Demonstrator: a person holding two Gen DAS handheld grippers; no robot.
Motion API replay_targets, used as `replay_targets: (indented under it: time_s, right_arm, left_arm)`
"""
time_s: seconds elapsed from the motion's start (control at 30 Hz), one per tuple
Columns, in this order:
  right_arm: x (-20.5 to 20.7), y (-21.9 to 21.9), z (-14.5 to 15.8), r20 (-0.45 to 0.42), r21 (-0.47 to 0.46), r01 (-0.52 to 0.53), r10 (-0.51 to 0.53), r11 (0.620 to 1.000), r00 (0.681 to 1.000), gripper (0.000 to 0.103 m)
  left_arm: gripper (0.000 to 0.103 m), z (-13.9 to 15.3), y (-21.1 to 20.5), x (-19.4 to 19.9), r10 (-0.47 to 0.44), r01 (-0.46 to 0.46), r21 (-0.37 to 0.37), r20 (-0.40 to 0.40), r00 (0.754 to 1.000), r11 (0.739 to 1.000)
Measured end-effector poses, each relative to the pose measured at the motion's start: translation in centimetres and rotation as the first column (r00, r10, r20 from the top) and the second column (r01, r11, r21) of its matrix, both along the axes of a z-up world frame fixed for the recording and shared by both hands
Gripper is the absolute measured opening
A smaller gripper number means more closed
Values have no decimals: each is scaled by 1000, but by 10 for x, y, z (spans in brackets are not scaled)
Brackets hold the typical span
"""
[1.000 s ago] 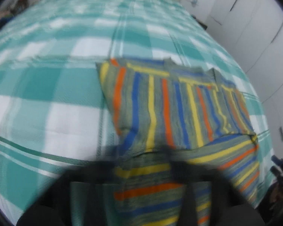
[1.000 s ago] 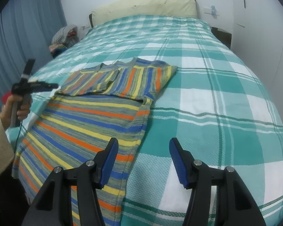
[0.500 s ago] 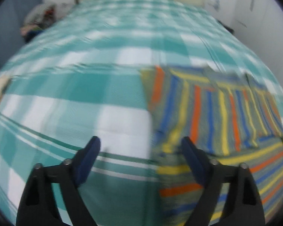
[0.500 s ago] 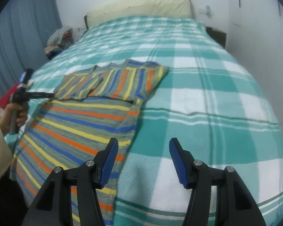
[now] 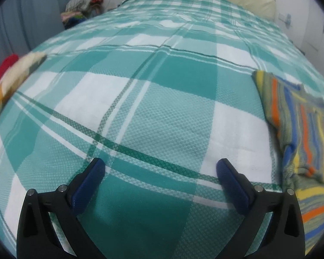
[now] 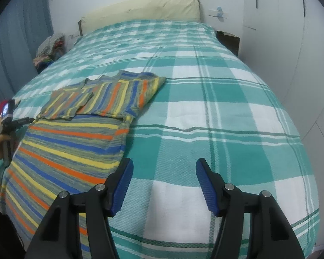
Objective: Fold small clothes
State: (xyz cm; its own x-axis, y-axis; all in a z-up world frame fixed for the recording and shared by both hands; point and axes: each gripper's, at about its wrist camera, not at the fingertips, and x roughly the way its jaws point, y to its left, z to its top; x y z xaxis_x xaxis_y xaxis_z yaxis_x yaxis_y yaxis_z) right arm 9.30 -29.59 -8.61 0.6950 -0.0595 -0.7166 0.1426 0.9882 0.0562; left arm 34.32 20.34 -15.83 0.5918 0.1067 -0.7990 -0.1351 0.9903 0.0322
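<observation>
Mid-fold: striped sweater [image 6: 75,138] flat on the bed [image 6: 216,116], sleeves tucked, just left of the right gripper [image 6: 164,185] jaws. Both jaws wide, empty; left gripper [image 5: 162,185] over bare blanket. Probably next: grab hem, fold up.

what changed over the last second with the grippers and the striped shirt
The left gripper swung left off the multicoloured striped knit shirt, which now sits at its view's right edge; its jaws are open and empty. The right gripper stayed open over the teal plaid bedspread; the shirt lies unchanged.
</observation>
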Motion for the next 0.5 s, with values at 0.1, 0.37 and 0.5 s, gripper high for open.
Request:
replay_targets:
  time_s: [0.1,0.37,0.5]
  right_arm:
    - [-3,-3,4,14,17,8,-8,1000,1000,60]
    - [2,-2,2,14,27,21,-22,999,1000,61]
    - [-1,1,5,34,19,20,-20,1000,999,61]
  left_arm:
    - [103,0,2,0,1,-1,-15,2,1000,1000]
    - [103,1,3,-5,0,0,-14,4,1000,1000]
    - [103,1,3,-5,-1,1,-15,4,1000,1000]
